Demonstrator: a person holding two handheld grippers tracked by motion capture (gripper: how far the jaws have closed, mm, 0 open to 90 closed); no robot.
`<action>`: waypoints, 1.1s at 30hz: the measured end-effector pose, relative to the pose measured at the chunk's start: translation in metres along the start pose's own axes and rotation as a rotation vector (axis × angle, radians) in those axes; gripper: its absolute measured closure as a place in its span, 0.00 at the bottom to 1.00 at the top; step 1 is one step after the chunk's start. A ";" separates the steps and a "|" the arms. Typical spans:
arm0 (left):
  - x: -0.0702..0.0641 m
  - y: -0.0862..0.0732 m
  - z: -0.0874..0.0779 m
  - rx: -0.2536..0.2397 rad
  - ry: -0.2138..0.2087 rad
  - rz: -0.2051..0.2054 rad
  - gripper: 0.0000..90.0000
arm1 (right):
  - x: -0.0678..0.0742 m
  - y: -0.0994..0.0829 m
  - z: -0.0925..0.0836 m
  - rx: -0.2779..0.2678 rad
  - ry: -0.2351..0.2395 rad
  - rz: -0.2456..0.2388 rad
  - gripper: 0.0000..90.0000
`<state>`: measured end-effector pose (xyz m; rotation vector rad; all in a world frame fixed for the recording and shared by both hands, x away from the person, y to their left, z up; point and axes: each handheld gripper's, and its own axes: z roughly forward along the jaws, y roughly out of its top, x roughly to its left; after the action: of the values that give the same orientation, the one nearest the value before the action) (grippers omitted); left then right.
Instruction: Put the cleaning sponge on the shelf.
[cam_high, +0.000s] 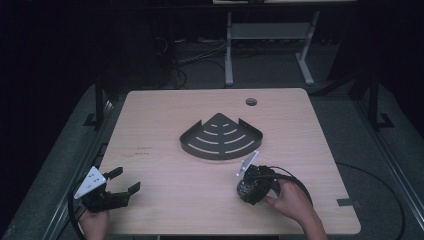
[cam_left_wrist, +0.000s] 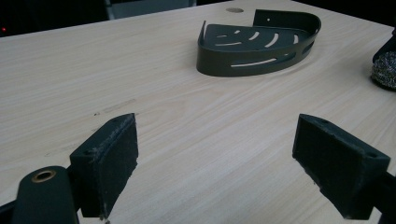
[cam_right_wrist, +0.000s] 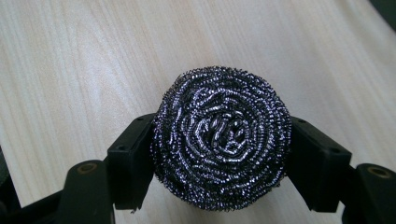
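Steel scourer (cam_right_wrist: 220, 140) clamped between right gripper (cam_high: 254, 184) jaws, near-right on table (cam_high: 150, 125), held low over the wood. Dark slotted corner shelf (cam_high: 221, 137) lies just beyond it, far-left of the scourer, curved rim facing it. Likely drop target; right hand clearly nearer. Left gripper (cam_high: 116, 190) jaws spread, empty, near-left corner, well apart.

Worktop (cam_high: 165, 200): corner rack (cam_high: 221, 137) at the centre, round hole (cam_high: 251, 102) behind it and to the right, near the far edge. Left tongs (cam_high: 124, 181) at the near left corner, jaws apart over bare wood, well apart from the rack. Right tongs (cam_high: 246, 186) at the near right, just in front of the rack, with a wire scourer (cam_right_wrist: 221, 137) between the jaws, touching both.
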<state>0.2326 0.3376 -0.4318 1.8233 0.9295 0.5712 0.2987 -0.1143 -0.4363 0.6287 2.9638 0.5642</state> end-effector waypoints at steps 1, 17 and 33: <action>0.000 0.000 0.000 0.001 0.001 0.001 0.15 | 0.000 0.001 -0.002 0.001 -0.004 0.000 0.33; 0.000 0.000 0.001 -0.001 -0.005 0.000 0.15 | -0.006 0.011 -0.021 -0.023 -0.001 -0.011 0.33; 0.000 0.001 0.001 -0.004 -0.007 -0.003 0.15 | -0.012 0.023 -0.031 -0.008 -0.003 -0.021 0.33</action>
<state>0.2339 0.3371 -0.4318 1.8183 0.9259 0.5642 0.3146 -0.1097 -0.3994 0.5967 2.9599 0.5732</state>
